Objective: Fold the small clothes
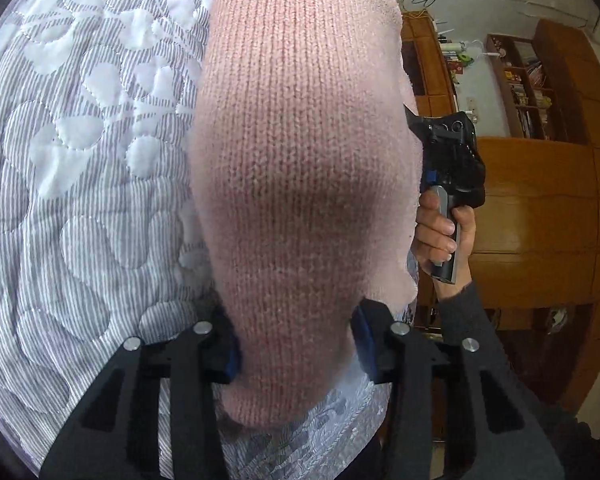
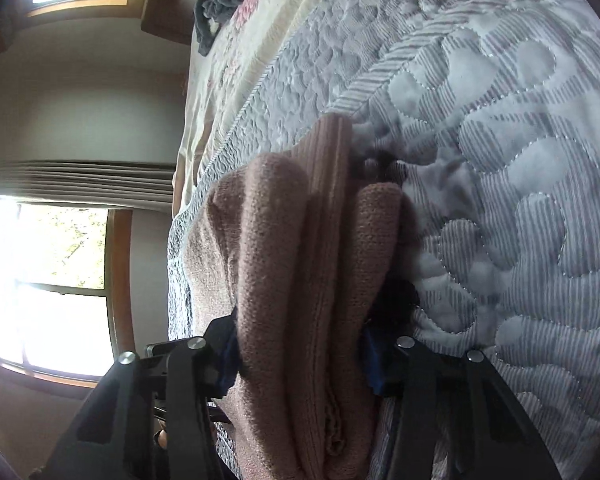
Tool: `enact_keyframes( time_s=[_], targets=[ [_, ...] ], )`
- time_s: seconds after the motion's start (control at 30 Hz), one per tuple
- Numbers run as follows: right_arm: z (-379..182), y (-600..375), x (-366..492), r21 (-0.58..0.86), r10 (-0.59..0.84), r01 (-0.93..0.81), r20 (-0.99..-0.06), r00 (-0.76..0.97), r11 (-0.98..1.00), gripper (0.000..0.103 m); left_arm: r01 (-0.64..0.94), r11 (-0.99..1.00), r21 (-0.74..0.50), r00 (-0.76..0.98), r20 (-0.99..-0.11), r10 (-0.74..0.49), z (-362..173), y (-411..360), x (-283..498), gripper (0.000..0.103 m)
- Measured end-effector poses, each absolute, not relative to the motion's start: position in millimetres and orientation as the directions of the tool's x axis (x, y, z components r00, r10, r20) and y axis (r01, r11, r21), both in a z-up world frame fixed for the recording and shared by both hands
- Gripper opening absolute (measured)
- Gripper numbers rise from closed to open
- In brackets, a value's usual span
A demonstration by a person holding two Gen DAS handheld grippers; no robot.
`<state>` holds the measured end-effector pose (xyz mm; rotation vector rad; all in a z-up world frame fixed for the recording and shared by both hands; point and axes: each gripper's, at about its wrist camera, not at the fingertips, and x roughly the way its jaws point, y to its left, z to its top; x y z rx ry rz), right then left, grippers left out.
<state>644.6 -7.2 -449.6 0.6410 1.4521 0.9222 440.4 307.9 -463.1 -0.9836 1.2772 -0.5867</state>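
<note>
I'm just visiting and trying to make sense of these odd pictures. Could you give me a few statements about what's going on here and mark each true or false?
1. Both grippers hold a pink knitted garment. True: the left gripper and the right gripper are each shut on it.
2. The bedding is plain red. False: the quilt is grey-and-white striped with stitched shapes.
3. A hand holding the other gripper shows in the left view. True.
4. The room has no windows. False: a bright window shows in the right view.
</note>
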Motion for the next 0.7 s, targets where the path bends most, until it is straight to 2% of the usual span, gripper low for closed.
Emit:
enact_keyframes(
  time_s=[0.3,0.7],
  targets=[
    [-430,-4,637,0.84,0.842,-0.135,-0.537,-0.059,0.526,0.042,-0.142,0.523,-0.84,0.253,-0.542,-0.802,-443,311,439,0.026],
    [-382,28,611,0.854,0.861,-0.172,-0.505,-0.056,0.49,0.041,-0.095,0.57,-0.816,0.287,-0.571,-0.769,-395,338,421,0.025]
  ],
)
